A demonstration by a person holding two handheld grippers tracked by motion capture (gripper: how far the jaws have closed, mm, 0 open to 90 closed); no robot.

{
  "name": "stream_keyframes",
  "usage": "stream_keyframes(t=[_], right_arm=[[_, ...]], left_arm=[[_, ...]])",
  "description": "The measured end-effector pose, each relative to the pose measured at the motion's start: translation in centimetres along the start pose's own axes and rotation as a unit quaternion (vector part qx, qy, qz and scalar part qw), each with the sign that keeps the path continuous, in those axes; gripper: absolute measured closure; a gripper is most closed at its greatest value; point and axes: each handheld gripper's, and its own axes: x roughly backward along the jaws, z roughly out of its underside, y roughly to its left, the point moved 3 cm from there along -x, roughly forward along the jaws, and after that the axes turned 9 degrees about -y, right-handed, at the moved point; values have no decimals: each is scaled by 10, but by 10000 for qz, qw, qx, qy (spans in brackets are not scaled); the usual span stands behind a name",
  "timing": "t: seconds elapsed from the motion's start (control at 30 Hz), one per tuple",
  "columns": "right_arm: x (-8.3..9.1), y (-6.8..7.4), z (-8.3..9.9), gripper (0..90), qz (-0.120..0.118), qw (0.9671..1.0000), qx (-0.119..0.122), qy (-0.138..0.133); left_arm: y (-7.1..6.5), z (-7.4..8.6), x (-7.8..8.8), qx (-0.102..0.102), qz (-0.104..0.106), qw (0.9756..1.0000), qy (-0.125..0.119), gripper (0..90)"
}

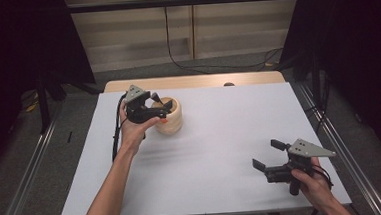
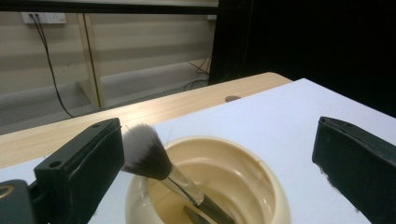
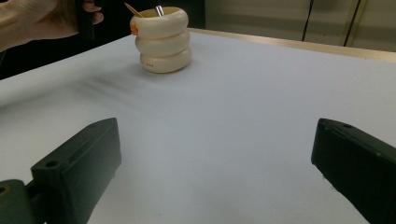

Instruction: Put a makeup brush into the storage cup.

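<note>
- Here, the white worktop carried a cream ringed holder near its far left.
- The left gripper hovered over the holder, fingers released and spread wide.
- The right gripper sat near right, fingers spread, grasping nothing.
- A makeup brush stood inside the holder, bristles up, leaning on its rim.
</note>
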Motion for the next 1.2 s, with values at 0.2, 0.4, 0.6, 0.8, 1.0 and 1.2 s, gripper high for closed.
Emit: stream_keyframes(t=[0.2, 0.4, 0.6, 0.8, 1.0, 1.2], right_arm=[[0, 0, 0, 8, -7, 10000, -12, -16], [0, -1, -1, 8, -9, 10000, -34, -32], [0, 1, -1, 8, -29, 10000, -1, -35], [1, 0, -2, 7, 4, 10000, -8, -76], [4, 2, -5, 7, 20, 9999, 22, -133], [3, 1, -5, 7, 45, 9999, 3, -143]], left_arm=[[0, -2, 6, 22, 22, 10000, -5, 20], [-6, -5, 10, -65, 33, 10000, -38, 20], [-13, -5, 20, -135, 88, 9999, -62, 20], [-14, -5, 35, -97, 10, 9999, -133, 23], [-18, -5, 48, -89, -28, 9999, -146, 23], [-22, -3, 62, -182, -4, 9997, -160, 20]])
